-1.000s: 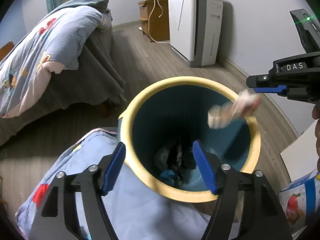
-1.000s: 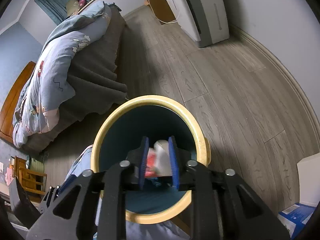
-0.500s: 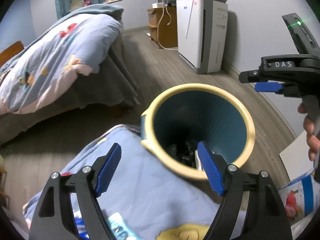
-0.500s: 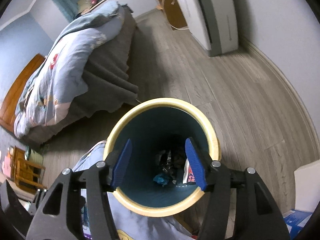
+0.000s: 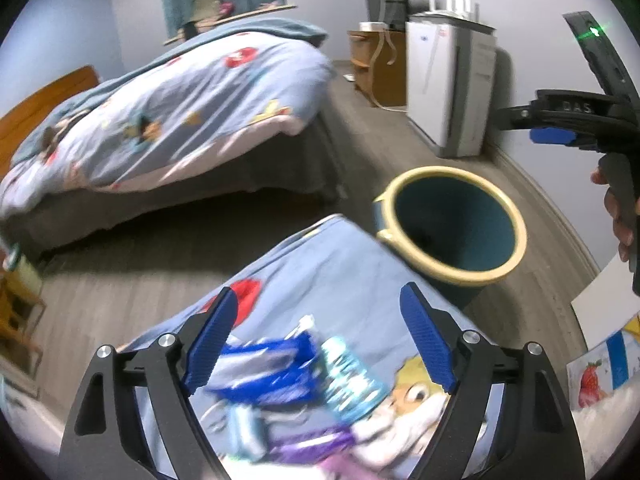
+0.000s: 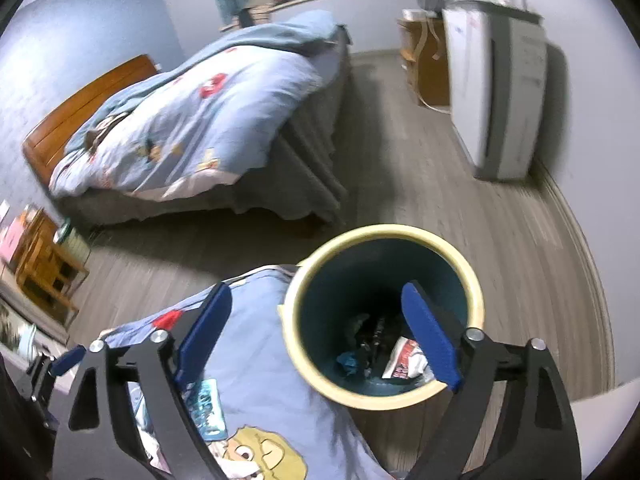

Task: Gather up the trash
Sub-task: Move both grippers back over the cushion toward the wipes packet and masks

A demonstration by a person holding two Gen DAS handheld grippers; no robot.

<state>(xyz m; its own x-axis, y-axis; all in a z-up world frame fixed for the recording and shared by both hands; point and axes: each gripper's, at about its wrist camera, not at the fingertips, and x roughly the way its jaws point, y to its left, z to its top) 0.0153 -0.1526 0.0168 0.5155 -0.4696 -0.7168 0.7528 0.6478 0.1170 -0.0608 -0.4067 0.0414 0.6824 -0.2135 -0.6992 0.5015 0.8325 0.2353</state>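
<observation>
A teal bin with a cream rim (image 5: 452, 222) stands on the floor beside a blue cartoon quilt; it also shows in the right wrist view (image 6: 382, 316). A red-and-white wrapper (image 6: 404, 362) lies at its bottom among other scraps. My left gripper (image 5: 320, 344) is open and empty above several wrappers on the quilt: a blue one (image 5: 268, 372), a teal one (image 5: 350, 376) and a purple one (image 5: 308, 446). My right gripper (image 6: 316, 336) is open and empty above the bin's near rim; it also shows at the right of the left wrist view (image 5: 548, 136).
A bed with a blue quilt (image 5: 168, 120) fills the back left. A white appliance (image 5: 448, 88) and a wooden cabinet (image 5: 376, 68) stand against the far wall. A strawberry-print box (image 5: 604, 364) lies at right. A wooden stand (image 6: 44, 256) is at left.
My right gripper opened and dropped the red-and-white wrapper into the bin, then drew back. My left gripper swung back from the bin to over the wrappers on the quilt.
</observation>
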